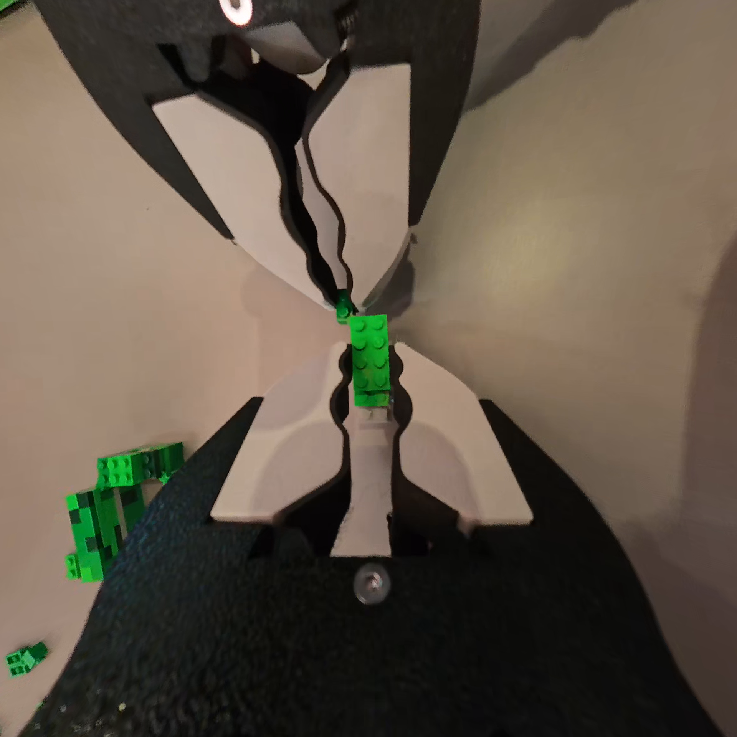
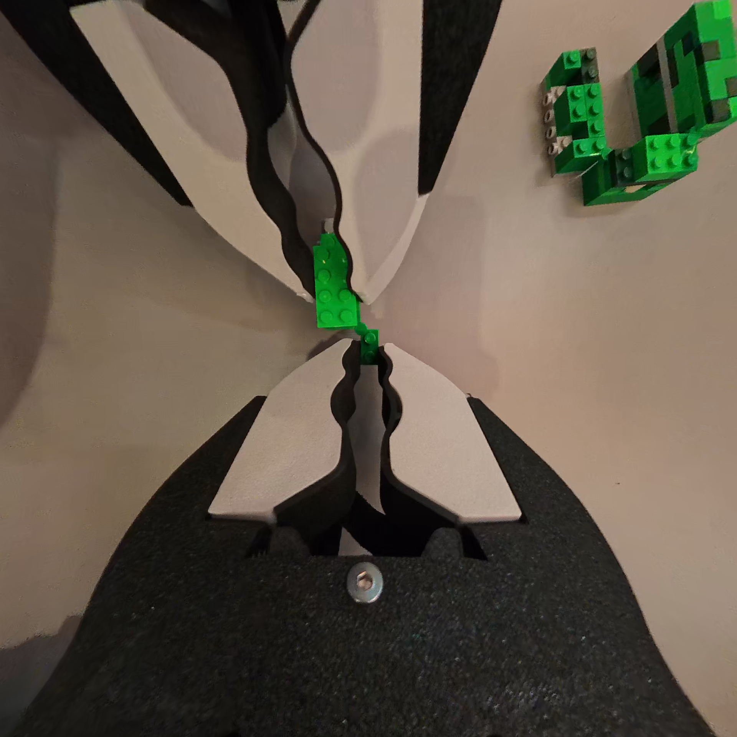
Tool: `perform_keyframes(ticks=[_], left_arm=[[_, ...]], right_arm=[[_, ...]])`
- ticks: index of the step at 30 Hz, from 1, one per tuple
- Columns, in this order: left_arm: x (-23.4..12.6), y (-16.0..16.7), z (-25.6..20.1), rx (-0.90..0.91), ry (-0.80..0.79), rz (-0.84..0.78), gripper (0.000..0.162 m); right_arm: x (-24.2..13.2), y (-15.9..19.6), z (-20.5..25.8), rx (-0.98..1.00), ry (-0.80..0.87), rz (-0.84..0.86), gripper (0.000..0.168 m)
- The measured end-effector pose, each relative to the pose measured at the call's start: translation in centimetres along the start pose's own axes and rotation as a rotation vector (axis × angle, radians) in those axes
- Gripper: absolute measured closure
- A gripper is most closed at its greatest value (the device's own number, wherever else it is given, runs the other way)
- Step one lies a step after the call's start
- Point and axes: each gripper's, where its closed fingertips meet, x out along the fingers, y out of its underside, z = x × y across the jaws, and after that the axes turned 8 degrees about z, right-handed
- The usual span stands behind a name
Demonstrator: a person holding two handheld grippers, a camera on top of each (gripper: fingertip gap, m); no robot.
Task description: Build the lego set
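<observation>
In the left wrist view my left gripper (image 1: 371, 351) is shut on a bright green two-by-four brick (image 1: 369, 351), studs facing the camera, held above the beige table. My right gripper (image 1: 345, 305) comes in from the top, shut on a small dark green piece (image 1: 343, 311). That piece touches the brick's far left corner. In the right wrist view my right gripper (image 2: 369, 349) holds the small dark green piece (image 2: 370, 343). The left gripper (image 2: 337, 297) comes in from above with the bright green brick (image 2: 333, 295). The two pieces meet tip to tip.
A partly built green and dark green model (image 1: 107, 506) lies on the table at lower left, and it also shows in the right wrist view (image 2: 638, 119) at upper right. A small loose green piece (image 1: 26, 662) lies near the lower left corner. Both grippers' tips are close together, under 4 cm apart.
</observation>
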Motion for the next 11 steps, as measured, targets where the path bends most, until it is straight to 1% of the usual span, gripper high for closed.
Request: perform_keyframes(ticks=[1,11], left_arm=[[0.1,0.0,0.0,0.008,0.001,0.008,0.145],[1.2,0.5,-0.3,0.043,0.027,0.042,0.145]], right_arm=[[0.1,0.1,0.0,0.002,0.000,-0.003,0.161],[0.9,0.4,0.1,0.027,-0.016,-0.021,0.161]])
